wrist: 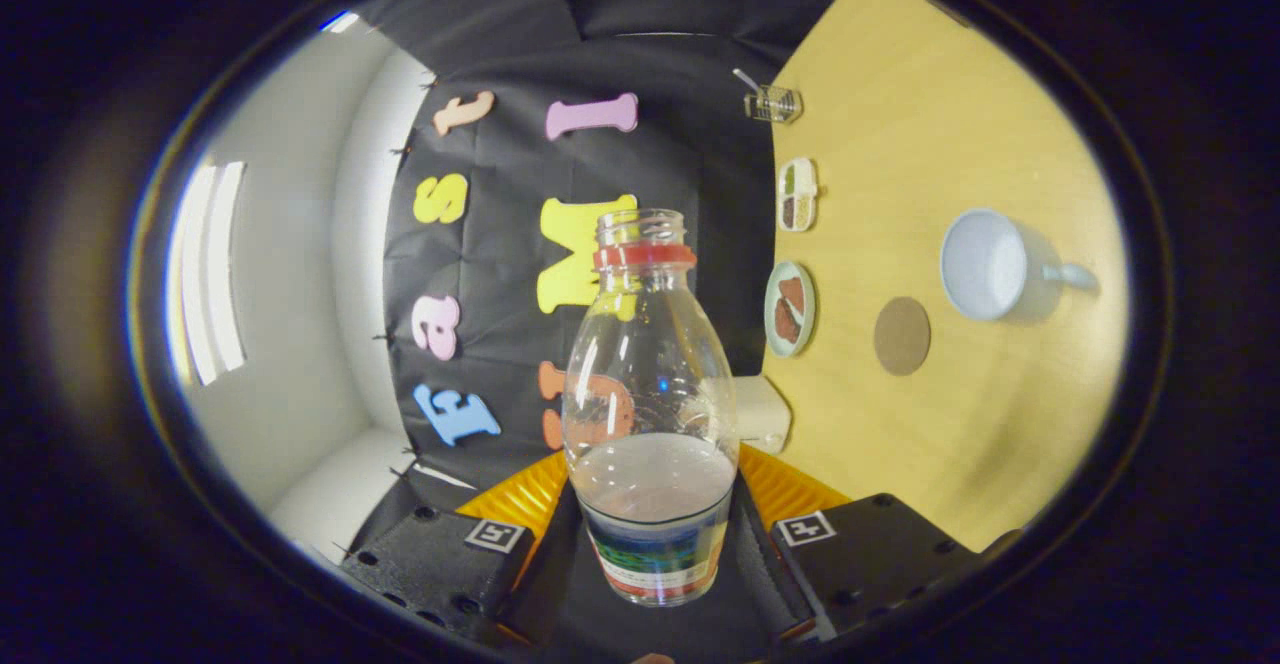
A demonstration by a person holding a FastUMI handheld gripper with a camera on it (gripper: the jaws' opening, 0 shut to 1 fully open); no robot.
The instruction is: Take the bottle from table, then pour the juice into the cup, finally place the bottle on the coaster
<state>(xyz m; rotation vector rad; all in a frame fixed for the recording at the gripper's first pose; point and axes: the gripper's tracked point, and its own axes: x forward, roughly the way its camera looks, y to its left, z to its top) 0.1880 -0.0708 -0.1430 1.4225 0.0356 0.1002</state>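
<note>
1. Bottle (650, 414): clear, uncapped, red neck ring, part filled with pale liquid; clamped between both fingers of the gripper (650, 534), clear of the table (960, 444).
2. Coaster (902, 336): round, brown, on the table beside the cup.
3. Cup (985, 264): white, handled, empty.
4. Plate (790, 308), divided dish (797, 194), glass holder (772, 103): along the table's far edge.

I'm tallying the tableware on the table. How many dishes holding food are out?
2. A round plate lies near the coaster; a small divided dish sits beyond it, toward the glass jar. The gripper holds the bottle, which might hide more.
</note>
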